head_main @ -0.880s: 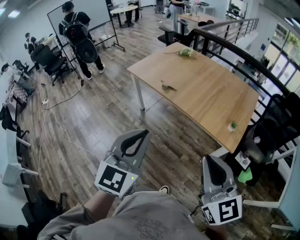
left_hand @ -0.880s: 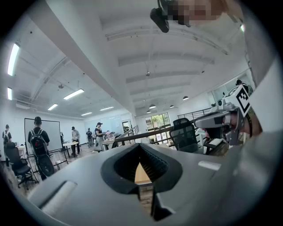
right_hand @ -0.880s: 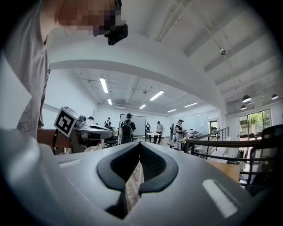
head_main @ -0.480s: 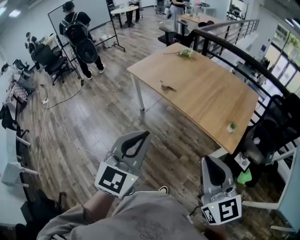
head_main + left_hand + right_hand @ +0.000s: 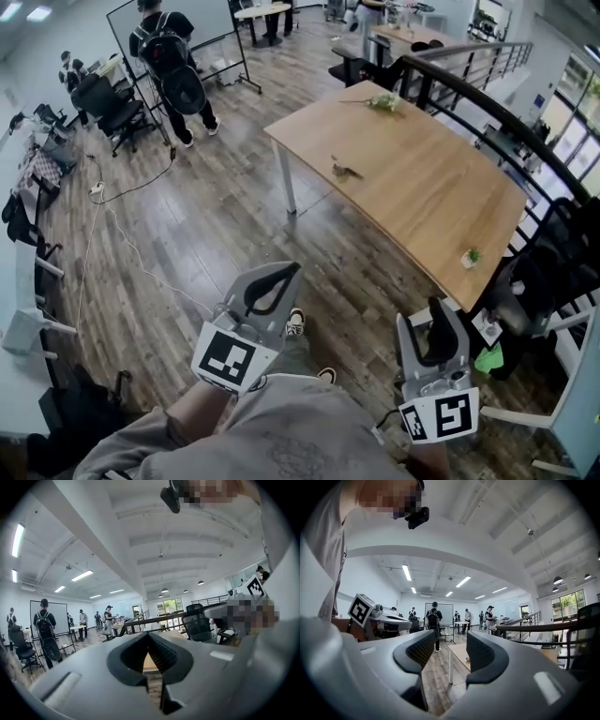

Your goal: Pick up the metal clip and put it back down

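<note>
The metal clip (image 5: 345,170) is a small dark piece lying near the middle of the wooden table (image 5: 422,202), far ahead of both grippers. My left gripper (image 5: 289,268) hangs over the wood floor, well short of the table, with its jaws meeting at the tips and nothing between them; in the left gripper view its jaws (image 5: 149,634) form a closed loop. My right gripper (image 5: 427,317) is held low at the right, near the table's front corner. Its jaws stand apart and empty (image 5: 451,641).
A green sprig (image 5: 382,101) lies at the table's far end, and a small green item (image 5: 472,255) near its right edge. A dark railing (image 5: 487,103) runs behind the table. A person with a backpack (image 5: 173,56), office chairs and a floor cable (image 5: 122,244) are to the left.
The view has shifted forward and a shoe now shows on the floor between the grippers. The right gripper's jaws have spread apart. The left gripper stays shut.
</note>
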`<control>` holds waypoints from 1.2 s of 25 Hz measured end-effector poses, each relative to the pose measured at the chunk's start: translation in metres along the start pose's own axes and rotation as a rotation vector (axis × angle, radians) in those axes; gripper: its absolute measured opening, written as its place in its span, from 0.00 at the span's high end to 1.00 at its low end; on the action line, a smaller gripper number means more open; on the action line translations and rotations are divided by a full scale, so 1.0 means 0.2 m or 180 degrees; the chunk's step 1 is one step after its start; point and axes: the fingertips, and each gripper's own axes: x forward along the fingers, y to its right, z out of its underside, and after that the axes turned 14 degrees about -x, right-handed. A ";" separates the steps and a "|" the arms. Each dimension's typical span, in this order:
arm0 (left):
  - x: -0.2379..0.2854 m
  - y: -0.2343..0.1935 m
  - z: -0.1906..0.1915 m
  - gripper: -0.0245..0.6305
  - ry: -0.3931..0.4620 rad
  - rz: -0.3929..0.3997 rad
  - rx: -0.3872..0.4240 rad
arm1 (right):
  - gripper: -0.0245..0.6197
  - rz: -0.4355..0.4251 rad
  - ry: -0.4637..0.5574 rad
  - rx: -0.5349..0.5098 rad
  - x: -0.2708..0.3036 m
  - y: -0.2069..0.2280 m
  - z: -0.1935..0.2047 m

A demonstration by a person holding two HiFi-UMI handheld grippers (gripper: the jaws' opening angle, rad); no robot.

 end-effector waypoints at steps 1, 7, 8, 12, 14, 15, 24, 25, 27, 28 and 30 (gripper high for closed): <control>0.00 -0.01 0.00 0.96 0.0000 -0.0013 -0.0010 | 0.66 -0.0029 -0.0016 0.0000 0.02 0.00 0.01; 0.08 -0.10 -0.02 0.96 0.0070 -0.0063 -0.0012 | 0.66 -0.0153 -0.0071 -0.0038 0.15 0.00 0.04; 0.09 -0.12 -0.02 0.96 0.0077 -0.0079 -0.0038 | 0.66 -0.0167 -0.0070 -0.0037 0.18 0.00 0.04; 0.19 -0.21 -0.05 0.96 0.0112 -0.0078 -0.0075 | 0.66 -0.0207 -0.0089 -0.0066 0.31 0.04 0.05; 0.25 -0.25 -0.05 0.96 0.0103 -0.0077 -0.0097 | 0.66 -0.0224 -0.0103 -0.0071 0.39 0.06 0.06; 0.28 -0.28 -0.05 0.96 0.0097 -0.0086 -0.0110 | 0.66 -0.0234 -0.0113 -0.0072 0.44 0.07 0.08; 0.59 -0.73 -0.19 0.96 0.0147 -0.0196 -0.0145 | 0.66 -0.0335 -0.0201 -0.0083 1.00 0.17 0.10; 0.63 -0.78 -0.20 0.96 0.0143 -0.0196 -0.0145 | 0.66 -0.0343 -0.0210 -0.0083 1.07 0.18 0.10; 0.71 -0.90 -0.23 0.96 0.0147 -0.0186 -0.0119 | 0.66 -0.0352 -0.0236 -0.0089 1.22 0.20 0.10; 0.75 -0.97 -0.25 0.96 0.0167 -0.0172 -0.0084 | 0.66 -0.0354 -0.0250 -0.0090 1.30 0.20 0.10; 0.82 -1.10 -0.28 0.96 0.0186 -0.0148 -0.0045 | 0.66 -0.0358 -0.0280 -0.0096 1.45 0.20 0.09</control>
